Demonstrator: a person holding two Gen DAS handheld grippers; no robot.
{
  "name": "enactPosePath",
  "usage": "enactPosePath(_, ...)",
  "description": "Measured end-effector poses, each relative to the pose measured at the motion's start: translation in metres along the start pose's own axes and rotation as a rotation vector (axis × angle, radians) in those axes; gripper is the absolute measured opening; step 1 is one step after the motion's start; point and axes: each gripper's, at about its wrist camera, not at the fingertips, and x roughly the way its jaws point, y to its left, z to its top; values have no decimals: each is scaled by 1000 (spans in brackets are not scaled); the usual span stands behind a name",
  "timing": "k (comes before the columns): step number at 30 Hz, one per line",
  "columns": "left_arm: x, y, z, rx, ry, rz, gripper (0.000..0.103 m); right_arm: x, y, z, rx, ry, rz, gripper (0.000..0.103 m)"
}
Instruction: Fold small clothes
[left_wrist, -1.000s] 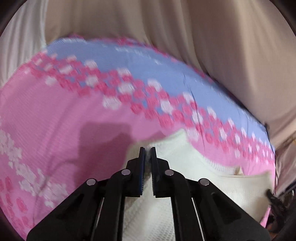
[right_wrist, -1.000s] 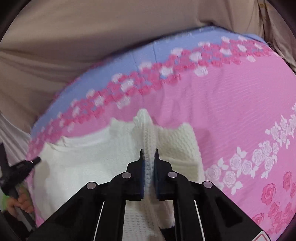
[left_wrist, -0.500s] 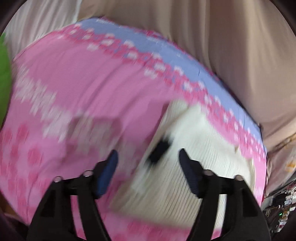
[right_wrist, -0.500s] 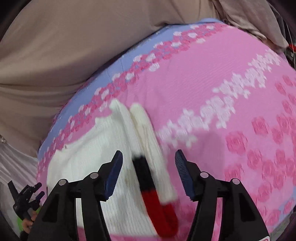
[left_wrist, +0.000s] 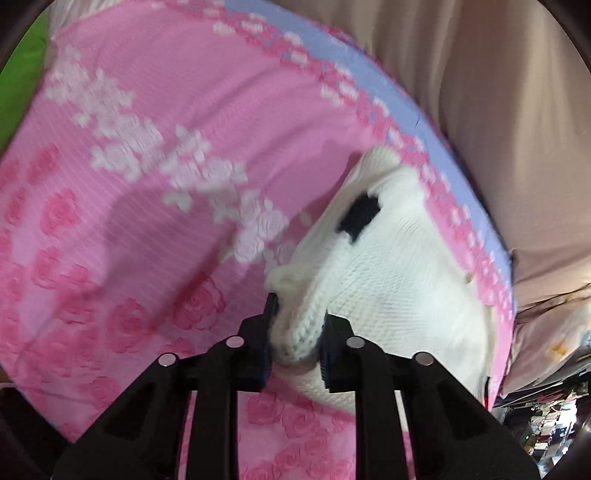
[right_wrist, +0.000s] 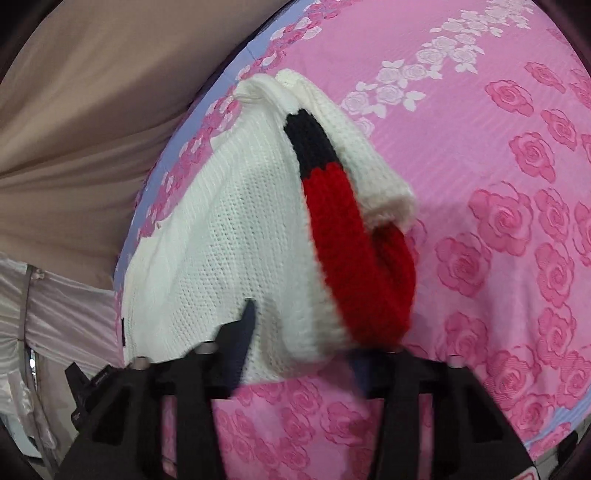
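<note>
— White knit, that is what both claws have hold of. The small sweater (left_wrist: 399, 280) lies on the pink rose bedspread (left_wrist: 140, 110), close to the bedspread's blue border and the beige curtain (left_wrist: 498, 92) behind it.

— State of the left gripper (left_wrist: 295, 332)?

— Its jaws have just been closing, and the sweater's near hem is bunched between them. Narrow, and pinched on the knit at the sweater's left corner.

— And the right gripper (right_wrist: 303, 350)?

— The same: jaws just closing, now narrow, with the hem's right corner between them, next to the red and black sleeve (right_wrist: 351, 240) folded in over the body. One pad is partly hidden by the fabric, but the cloth plainly sits between the two.

— Which way does the sweater run from the claws?

— Straight away from both. Its long axis goes from the held hem toward the far end by the blue border. Each hand has its own corner; neither is nearer to the sweater than the other.

— So what does the next move turn on?

— In my judgement, on carrying the hem along that axis, over the body toward the far end, both corners level, so that the tucked sleeve does not slip out.
</note>
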Motion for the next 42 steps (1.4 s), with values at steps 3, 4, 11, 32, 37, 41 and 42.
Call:
enactPosePath(3, -40, 1, -9, 85, -33, 29, 15, -25, 21, 6, -46, -23, 43, 11)
enactPosePath(4, -45, 2, -16, 102, -26, 42, 15, -40, 26, 4, -67, -33, 49, 11)
enactPosePath(11, -22, 63, -76, 36, 195, 145, 19, -76, -25, -46, -98, 79, -108, 10)
enactPosePath(32, 42, -59, 20, 242, -6, 180, 14, 25, 70, 49, -453, -27, -323, 7)
enactPosePath(37, 53, -48, 29, 230, -14, 221, 10, -17, 62, 84, -336, -162, -233, 7)
enactPosePath(41, 59, -62, 30, 298, -55, 277, 12, 21, 22, 98, -287, -53, -287, 6)
enactPosePath(42, 56, -64, 30, 297, -52, 272, 15, 19, 26, 96, -305, -70, -293, 7)
